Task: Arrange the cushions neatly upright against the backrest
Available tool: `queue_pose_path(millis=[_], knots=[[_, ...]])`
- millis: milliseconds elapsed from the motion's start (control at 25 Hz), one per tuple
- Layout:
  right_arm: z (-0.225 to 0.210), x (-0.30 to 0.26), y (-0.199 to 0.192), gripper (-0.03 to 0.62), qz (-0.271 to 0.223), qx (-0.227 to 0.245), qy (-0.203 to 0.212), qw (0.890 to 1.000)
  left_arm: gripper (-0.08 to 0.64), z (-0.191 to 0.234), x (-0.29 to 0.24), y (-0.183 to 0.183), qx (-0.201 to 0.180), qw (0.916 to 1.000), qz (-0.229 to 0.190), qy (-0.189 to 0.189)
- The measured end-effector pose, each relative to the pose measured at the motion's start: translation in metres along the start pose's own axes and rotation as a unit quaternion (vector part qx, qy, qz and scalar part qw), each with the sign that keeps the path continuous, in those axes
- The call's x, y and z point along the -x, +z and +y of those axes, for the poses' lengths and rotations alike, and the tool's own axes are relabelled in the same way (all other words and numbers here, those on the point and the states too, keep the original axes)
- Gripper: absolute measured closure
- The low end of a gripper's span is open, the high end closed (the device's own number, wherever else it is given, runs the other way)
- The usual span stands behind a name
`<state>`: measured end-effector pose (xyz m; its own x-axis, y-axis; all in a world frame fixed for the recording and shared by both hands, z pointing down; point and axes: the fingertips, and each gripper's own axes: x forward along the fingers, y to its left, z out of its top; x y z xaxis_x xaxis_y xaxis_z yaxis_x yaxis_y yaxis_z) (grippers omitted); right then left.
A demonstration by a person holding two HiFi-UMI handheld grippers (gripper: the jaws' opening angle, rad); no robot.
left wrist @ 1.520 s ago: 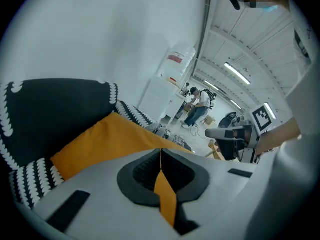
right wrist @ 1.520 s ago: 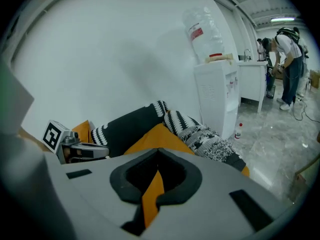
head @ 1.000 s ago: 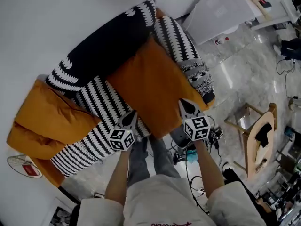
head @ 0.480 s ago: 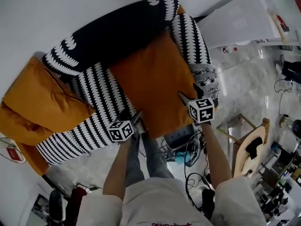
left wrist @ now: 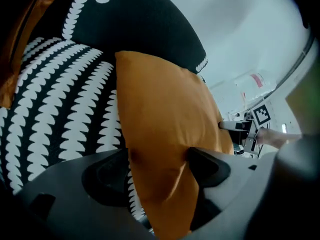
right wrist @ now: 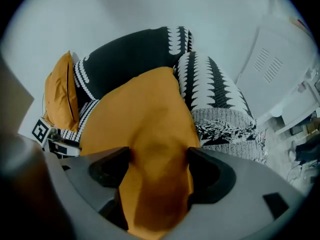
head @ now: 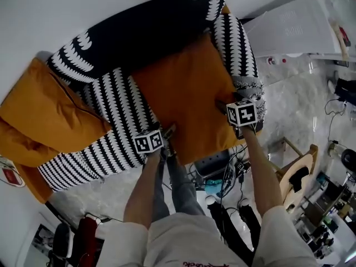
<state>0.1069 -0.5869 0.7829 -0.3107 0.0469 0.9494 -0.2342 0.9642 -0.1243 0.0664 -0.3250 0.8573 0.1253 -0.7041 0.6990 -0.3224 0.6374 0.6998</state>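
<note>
Both my forearms reach out from my body over the sofa (head: 111, 113). My left gripper (head: 169, 132) slants down at the near left corner of the orange cushion (head: 183, 96). My right gripper (head: 220, 103) tips more steeply down over the cushion's near right corner, just beside the armrest (head: 239, 43).

That cushion lies flat on the seat. Its far edge is against the dark backrest (head: 139, 38), so it is not upright.

My left jaws have just been opening and now stand wide. The cushion's corner runs up between them and fills the gap, and the cloth reaches both pads without being clamped. My right jaws have likewise just been opening and are spread as wide. A rounded fold of the same cushion bulges between them and brushes each side.

From my left gripper's view, the right one shows just past the cushion's far edge.

A second orange cushion (head: 50, 115) slumps at the left end of the sofa, well apart from both of my grippers.
</note>
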Motion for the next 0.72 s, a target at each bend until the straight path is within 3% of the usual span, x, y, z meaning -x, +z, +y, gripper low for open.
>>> queue_pose_path(millis=[120, 280, 360, 720], knots=[[0.0, -0.009, -0.003, 0.23, 0.022, -0.003, 0.01, 1.0, 0.185, -0.008, -0.006, 0.0, 0.007, 0.9997, 0.012, -0.022], [0.012, -0.01, -0.008, 0.414, 0.02, 0.007, 0.025, 0.999, 0.312, -0.021, -0.001, 0.004, -0.024, 0.9992, 0.016, -0.029], [0.014, -0.004, -0.008, 0.473, 0.013, 0.007, 0.026, 1.0, 0.353, -0.028, 0.002, 0.006, -0.035, 0.9988, 0.015, -0.031], [0.03, 0.025, 0.0, 0.526, -0.057, -0.013, 0.046, 0.997, 0.445, -0.046, 0.032, 0.021, -0.06, 0.9966, -0.031, -0.046]])
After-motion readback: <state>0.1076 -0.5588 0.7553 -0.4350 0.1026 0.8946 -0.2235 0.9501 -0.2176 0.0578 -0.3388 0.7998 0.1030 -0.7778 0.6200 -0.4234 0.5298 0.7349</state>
